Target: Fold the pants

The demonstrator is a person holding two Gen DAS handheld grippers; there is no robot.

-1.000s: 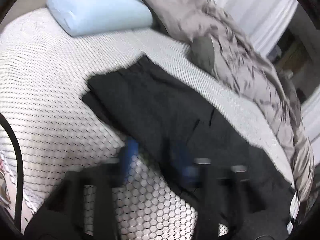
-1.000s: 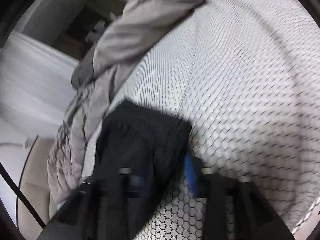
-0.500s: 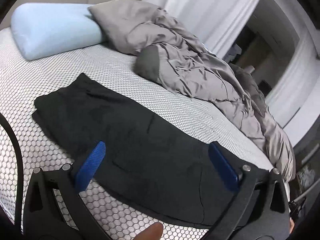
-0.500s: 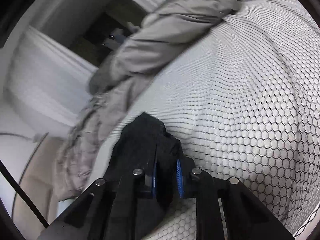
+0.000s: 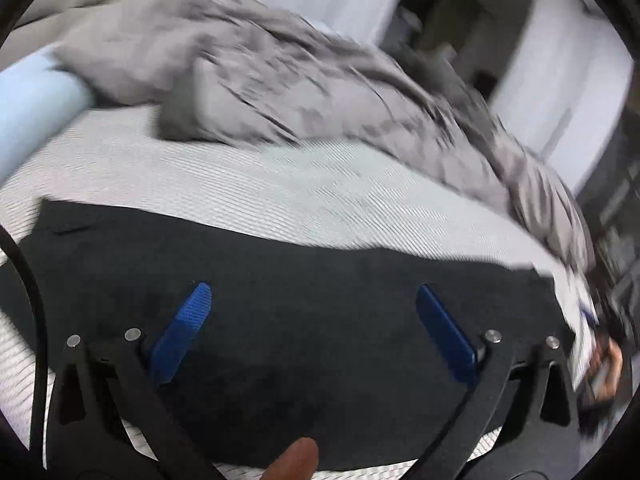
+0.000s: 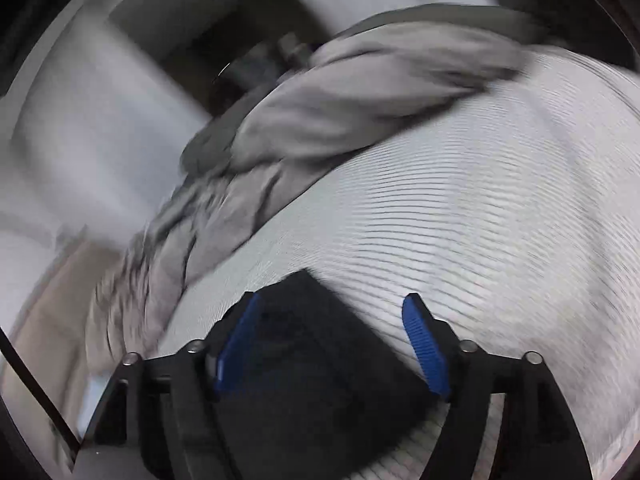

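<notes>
The left gripper (image 5: 312,320) hangs over the black pants (image 5: 280,280) with its jaws spread as wide as they go, holding nothing. The right gripper (image 6: 332,340) has just been opening; a corner of the pants (image 6: 312,360) lies under the gap between its fingers, not pinched. The pants lie flat along the near edge of the mattress (image 5: 240,184), looking soft, light and limp, likely to sag and slide if lifted by one point. Corners or hems look like the best holds. Beyond the pants lies a crumpled grey duvet (image 5: 320,92), and at its left end a blue pillow (image 5: 32,100).
</notes>
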